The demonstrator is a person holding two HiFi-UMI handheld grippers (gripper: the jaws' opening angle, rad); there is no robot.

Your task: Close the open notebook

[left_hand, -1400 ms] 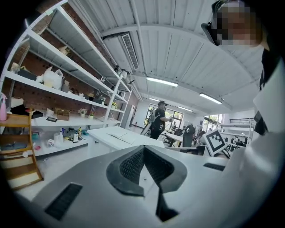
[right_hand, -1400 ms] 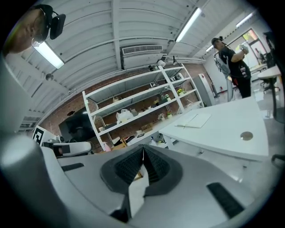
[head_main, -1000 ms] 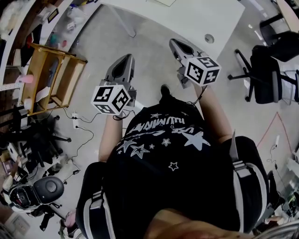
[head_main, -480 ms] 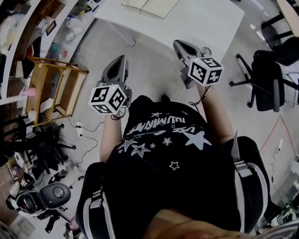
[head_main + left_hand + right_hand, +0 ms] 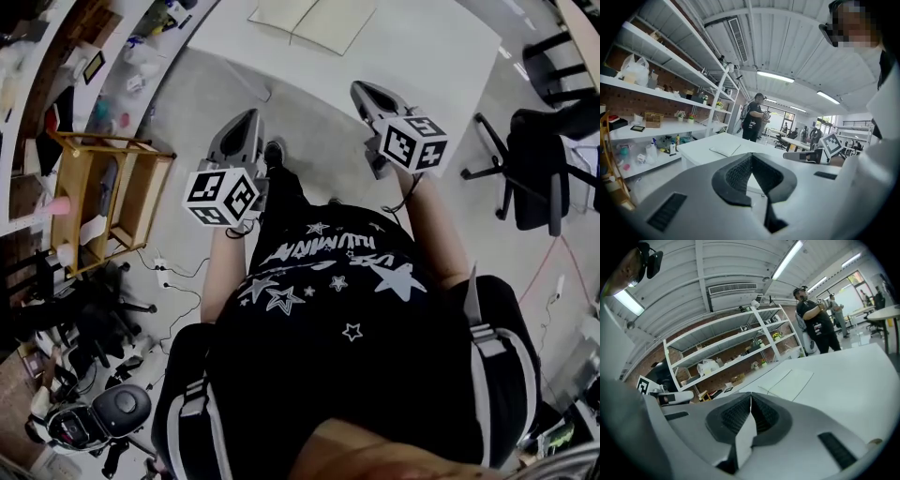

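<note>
- Notebook (image 5: 314, 23): it lies open and flat on the white table (image 5: 422, 47), near the far edge in the head view. It is well apart from both grippers and nothing touches it, so closing has not begun.
- The left gripper (image 5: 751, 157) has its jaws together, with the ribbed pads meeting at the tip and nothing between them. I judge they are shut because there is nothing to carry on the way in. A closed tip could also slip under a cover and flip it.
- The right gripper (image 5: 751, 397) is the same, with its pads pressed together and empty. Its view looks along the jaws at the open pages across the tabletop.
- Both grippers are held out in front of the holder's body, side by side and apart from each other. They point nearly level toward the table, which reads to me as an approach rather than a reach.
- Below the grippers is bare grey floor (image 5: 187, 103), so the holder is short of the table's near edge.
- Further out, a wooden cart (image 5: 103, 178) and cluttered shelves (image 5: 656, 89) stand on the left, and an office chair (image 5: 539, 150) on the right. All are clear of the path to the book.
- A bystander (image 5: 752, 117) stands beyond the table, well away from the notebook.
</note>
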